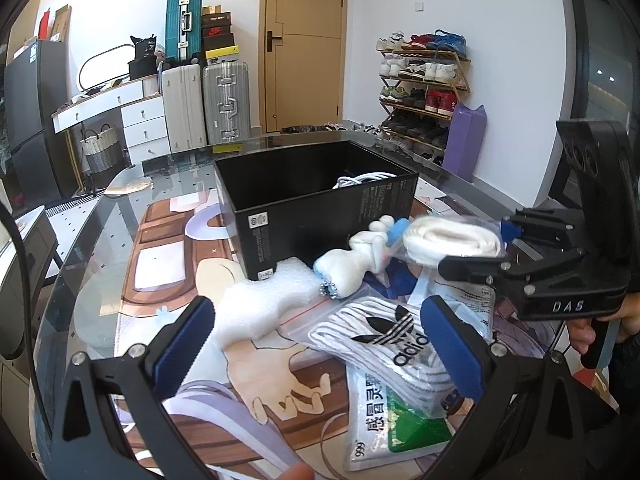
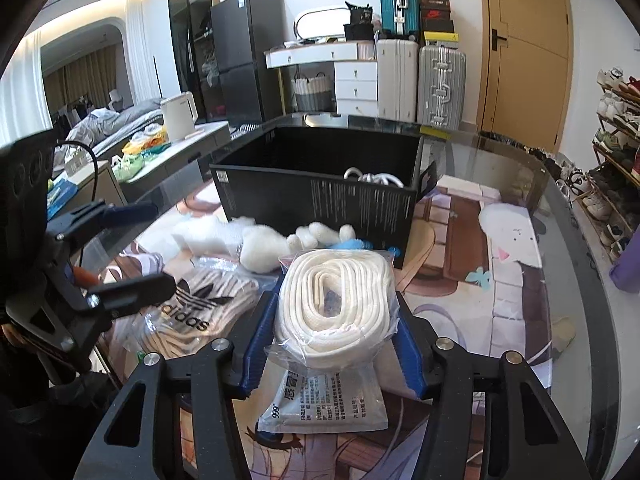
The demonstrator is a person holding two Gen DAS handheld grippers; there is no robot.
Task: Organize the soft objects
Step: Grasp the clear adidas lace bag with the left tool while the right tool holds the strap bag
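Note:
My right gripper (image 2: 332, 340) is shut on a clear bag of coiled cream rope (image 2: 334, 300) and holds it above the table, in front of the open black box (image 2: 316, 200); the bag also shows in the left wrist view (image 1: 452, 240). My left gripper (image 1: 316, 344) is open and empty, low over a bag of white Adidas laces (image 1: 384, 340). A white plush toy (image 1: 352, 264) and a white foam piece (image 1: 264, 300) lie beside the black box (image 1: 320, 208). A white cable (image 1: 360, 178) lies inside the box.
A white medicine packet (image 2: 328, 404) lies under the held bag and shows in the left wrist view (image 1: 384, 412). The glass table (image 1: 100, 240) has a printed mat. Suitcases (image 1: 204, 104), a shoe rack (image 1: 424, 92) and a door stand behind.

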